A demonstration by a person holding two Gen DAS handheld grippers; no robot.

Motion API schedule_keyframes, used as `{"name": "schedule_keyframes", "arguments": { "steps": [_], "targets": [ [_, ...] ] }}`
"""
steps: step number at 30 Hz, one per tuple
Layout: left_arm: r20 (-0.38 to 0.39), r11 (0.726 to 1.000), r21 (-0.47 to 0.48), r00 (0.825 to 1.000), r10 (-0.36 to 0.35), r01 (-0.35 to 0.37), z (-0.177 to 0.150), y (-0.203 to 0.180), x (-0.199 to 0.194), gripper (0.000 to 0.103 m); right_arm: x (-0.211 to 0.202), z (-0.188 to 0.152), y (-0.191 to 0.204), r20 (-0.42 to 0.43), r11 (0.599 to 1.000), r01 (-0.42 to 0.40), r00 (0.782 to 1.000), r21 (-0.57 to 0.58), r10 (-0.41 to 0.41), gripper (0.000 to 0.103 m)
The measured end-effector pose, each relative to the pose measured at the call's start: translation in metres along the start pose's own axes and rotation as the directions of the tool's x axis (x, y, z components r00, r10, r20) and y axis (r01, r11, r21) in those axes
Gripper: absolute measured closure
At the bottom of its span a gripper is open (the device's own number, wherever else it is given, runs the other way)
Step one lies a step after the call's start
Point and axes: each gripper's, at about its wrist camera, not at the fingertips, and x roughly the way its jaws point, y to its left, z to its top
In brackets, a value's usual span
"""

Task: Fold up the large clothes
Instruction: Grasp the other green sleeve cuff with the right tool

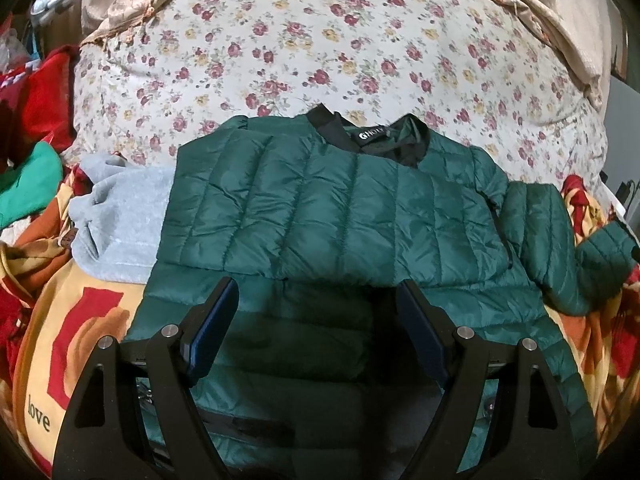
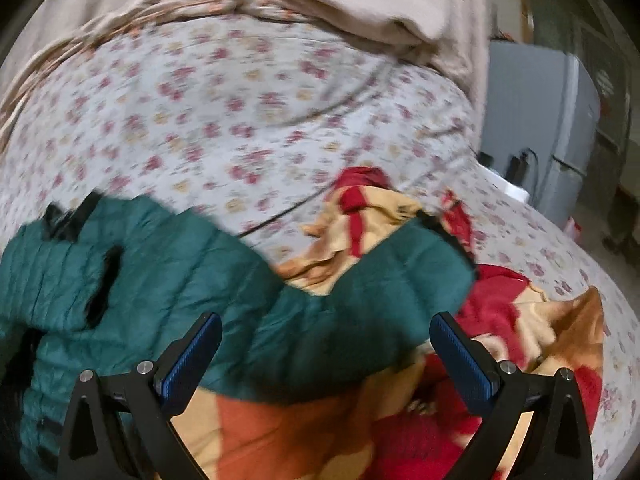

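Observation:
A dark green quilted jacket (image 1: 340, 208) lies flat on the bed, its black collar (image 1: 372, 136) at the far side. One side is folded over its front. Its other sleeve (image 1: 552, 240) stretches out to the right. My left gripper (image 1: 316, 286) hovers open over the jacket's lower half, with nothing between its blue pads (image 1: 212, 320). The right wrist view is blurred by motion. There my right gripper (image 2: 326, 318) stands open just above the outstretched sleeve (image 2: 380, 280), whose cuff (image 2: 448, 240) points up and right. The pads do not press on the cloth.
A floral sheet (image 1: 300, 52) covers the bed beyond the jacket. A grey garment (image 1: 120, 216) lies beside the jacket's left edge. A yellow, red and orange blanket (image 2: 500, 320) lies under the sleeve. Red and green clothes (image 1: 44, 92) are piled at the left. A grey cabinet (image 2: 540, 120) stands at the right.

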Motion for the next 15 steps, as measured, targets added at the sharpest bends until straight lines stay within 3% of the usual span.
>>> {"name": "schedule_keyframes", "arguments": {
  "steps": [4,8,11,13,15],
  "targets": [
    [-0.003,1.0,-0.021,1.0,0.005,-0.005,0.003,0.006,0.003,0.022,0.032,0.01,-0.046,-0.053,0.99,0.021,0.998,0.139,-0.014,0.0],
    [-0.005,1.0,-0.024,1.0,0.019,-0.019,0.005,0.012,0.005,0.022,0.069,0.013,-0.068,-0.14,0.983,0.038,0.99,0.181,-0.013,0.002],
    [-0.011,0.999,-0.025,0.999,0.035,-0.035,0.006,0.017,0.007,0.022,0.095,0.006,-0.07,-0.197,0.982,0.025,0.98,0.187,0.013,0.028],
    [-0.012,0.999,-0.026,0.999,0.047,-0.047,0.007,0.022,0.007,0.022,0.103,0.003,-0.067,-0.207,0.985,0.003,0.978,0.174,0.034,0.067],
    [-0.008,0.998,-0.031,0.998,0.056,-0.057,0.008,0.029,0.007,0.022,0.1,0.003,-0.064,-0.19,0.985,-0.034,0.98,0.17,0.066,0.076]
  ]
}}
